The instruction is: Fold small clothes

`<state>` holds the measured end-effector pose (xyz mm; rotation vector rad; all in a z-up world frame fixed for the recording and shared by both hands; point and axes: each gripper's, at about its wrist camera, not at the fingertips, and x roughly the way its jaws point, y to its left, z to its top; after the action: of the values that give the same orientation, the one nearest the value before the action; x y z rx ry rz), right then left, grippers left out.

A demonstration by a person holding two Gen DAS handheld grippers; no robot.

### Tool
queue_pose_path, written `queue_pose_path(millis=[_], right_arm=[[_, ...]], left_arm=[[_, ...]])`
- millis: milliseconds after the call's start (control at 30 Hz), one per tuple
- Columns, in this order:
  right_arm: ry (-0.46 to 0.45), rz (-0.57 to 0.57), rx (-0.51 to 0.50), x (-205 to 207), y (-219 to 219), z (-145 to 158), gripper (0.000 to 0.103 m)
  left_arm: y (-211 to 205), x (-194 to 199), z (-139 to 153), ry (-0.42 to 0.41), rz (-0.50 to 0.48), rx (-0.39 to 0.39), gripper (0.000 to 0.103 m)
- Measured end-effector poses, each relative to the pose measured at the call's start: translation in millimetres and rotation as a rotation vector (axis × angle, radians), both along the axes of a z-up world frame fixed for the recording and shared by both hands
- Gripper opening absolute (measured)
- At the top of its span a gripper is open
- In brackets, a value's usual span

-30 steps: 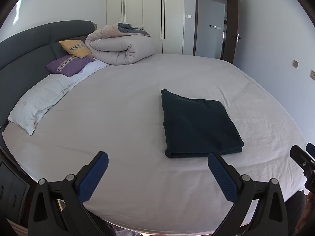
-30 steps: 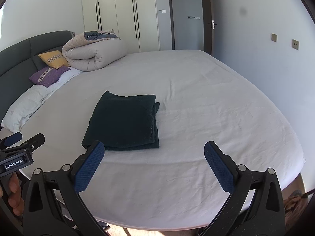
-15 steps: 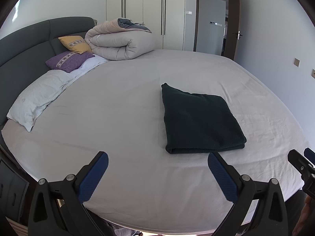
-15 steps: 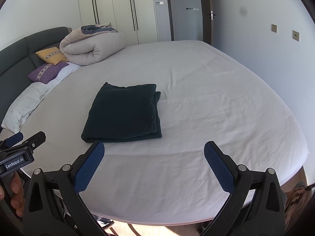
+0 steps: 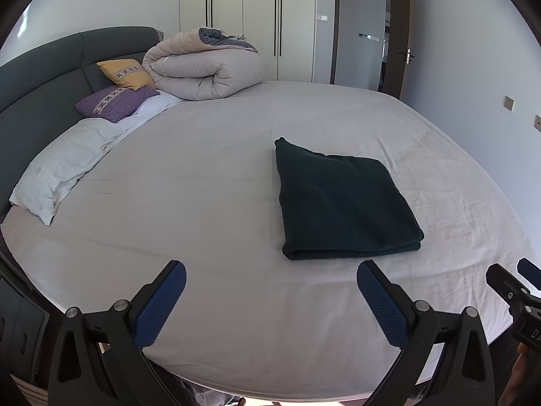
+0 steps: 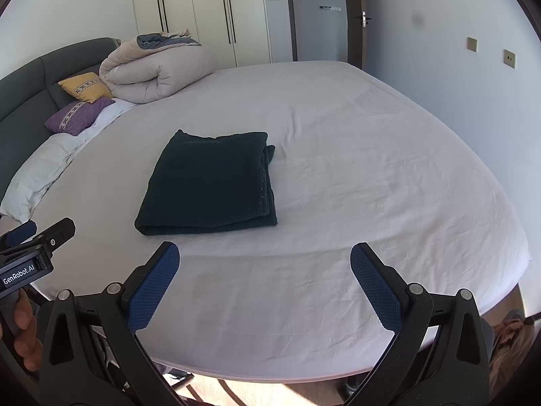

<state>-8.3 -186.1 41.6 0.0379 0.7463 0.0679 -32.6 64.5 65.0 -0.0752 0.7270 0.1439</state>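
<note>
Fingers of left gripper and right gripper spread wide, empty, above bed, short of folded dark garment

Dark green folded garment on a pale grey bed sheet; charcoal headboard; yellow cushion and purple cushion, each with a patterned band; beige duvet; blue-padded gripper fingers.

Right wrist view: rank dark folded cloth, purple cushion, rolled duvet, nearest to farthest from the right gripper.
1. Dark folded cloth, just ahead of the right gripper, slightly left, on the bed sheet.
2. Purple cushion, far left by the headboard.
3. Rolled duvet, behind the cushion, near the wardrobe.
</note>
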Motion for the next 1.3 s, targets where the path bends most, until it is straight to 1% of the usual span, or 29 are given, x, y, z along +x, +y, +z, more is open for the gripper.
queue_pose_path(millis=[300,1300], right_arm=[[0.031,-0.011,-0.014,4.2,3.0,-9.7,0.103],[0.047,-0.029,-0.049,7.5,11.0,-19.1,0.103]], left_arm=[[-5.1,1.7,-4.4,0.014,-0.013,0.011,0.103],[-4.5,3.8,-10.7,0.028,-0.022,0.015,0.103]])
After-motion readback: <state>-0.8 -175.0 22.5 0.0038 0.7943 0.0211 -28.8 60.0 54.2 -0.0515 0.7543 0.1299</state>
